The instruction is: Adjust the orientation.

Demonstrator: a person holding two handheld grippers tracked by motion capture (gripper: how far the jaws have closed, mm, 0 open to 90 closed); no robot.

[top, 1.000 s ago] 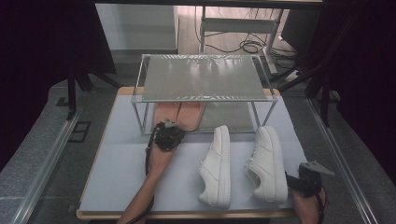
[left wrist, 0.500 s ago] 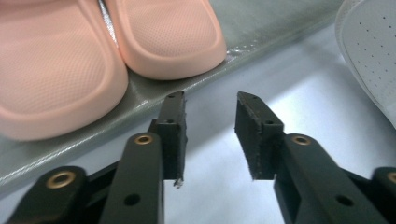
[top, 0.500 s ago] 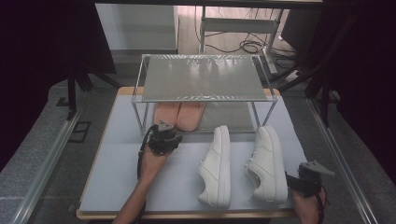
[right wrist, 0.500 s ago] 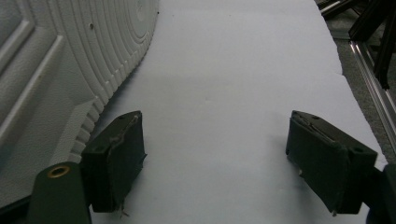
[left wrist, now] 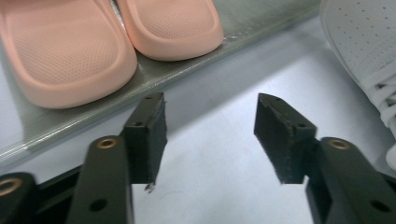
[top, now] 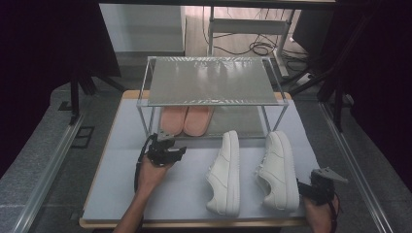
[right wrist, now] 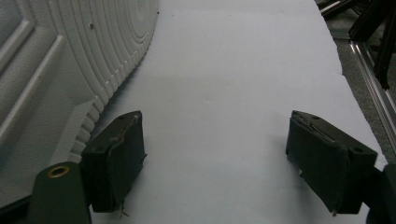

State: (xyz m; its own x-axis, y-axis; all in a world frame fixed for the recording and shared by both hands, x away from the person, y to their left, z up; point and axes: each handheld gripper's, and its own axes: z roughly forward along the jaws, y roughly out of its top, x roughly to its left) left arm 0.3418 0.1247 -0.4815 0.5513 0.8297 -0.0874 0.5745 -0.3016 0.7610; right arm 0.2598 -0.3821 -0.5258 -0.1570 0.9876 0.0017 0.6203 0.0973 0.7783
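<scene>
The left gripper [top: 167,144], its jaws just opening and empty, sits just before the pair of pink foam slippers [top: 186,119] on the lower shelf of the metal rack [top: 209,80]. The right gripper [right wrist: 212,161] gapes wide and empty on the table [top: 121,145], beside a white leather sneaker [top: 279,170].

Dim surroundings, glare on shelf top [top: 209,80], perhaps overhead light.
</scene>
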